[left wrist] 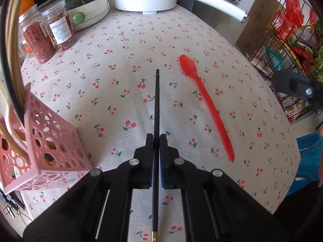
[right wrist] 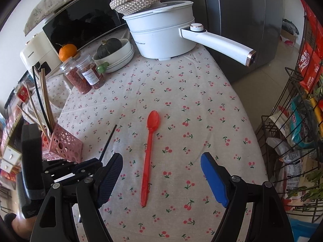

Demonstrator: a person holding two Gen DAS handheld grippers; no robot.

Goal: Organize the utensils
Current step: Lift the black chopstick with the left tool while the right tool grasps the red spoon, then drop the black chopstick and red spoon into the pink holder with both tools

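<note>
Over on your left stands the pink holder, a cut-out plastic box already carrying a bunch of pale chopsticks, one black chopstick among them and what looks like a pale spoon. Just beside it, your left gripper is clamped on the black chopstick, tip pointing forward above the desk. So you're mid-delivery, I'd say: the next move calls for swinging left, tipping the stick upright and dropping it into the holder without knocking that light box. Centre now: the red spoon lies flat on the cherry cloth, bowl pointing away from you, untouched. Your right gripper hovers over its handle, jaws spread wide and holding nothing; it looks lined up for the pickup. At the back, two jars, bowls and a white pot.
</note>
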